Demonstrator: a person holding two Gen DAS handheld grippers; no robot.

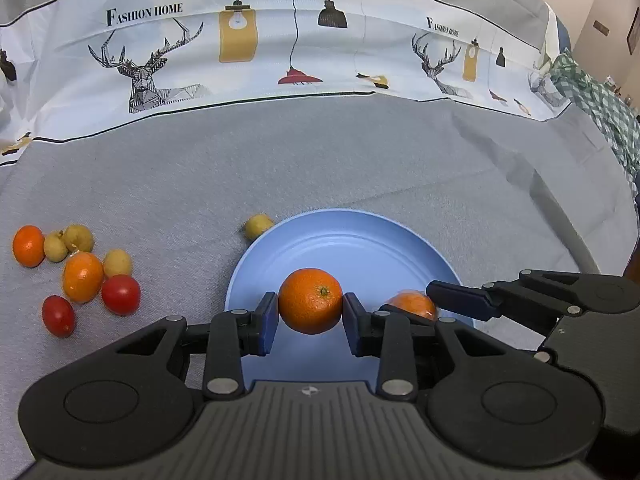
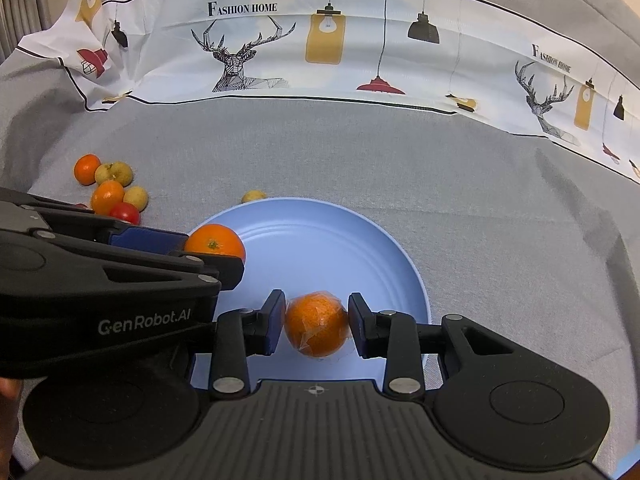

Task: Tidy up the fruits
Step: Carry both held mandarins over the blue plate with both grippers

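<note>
- We hold the left gripper (image 1: pixel 310 317) with its fingers clamped on a bare mandarin (image 1: pixel 310 301), above the blue plate (image 1: pixel 340 236).
- We hold the right gripper (image 2: pixel 317 325) with its fingers clamped on a film-wrapped mandarin (image 2: pixel 317 323), also over the plate.
- Lower each fruit until it rests, then release, keeping them apart.
- Loose fruits (image 1: pixel 82 276) remain left of the plate on the grey-clothed surface (image 1: pixel 360 160); a printed cloth (image 1: pixel 280 40) hangs behind.
</note>
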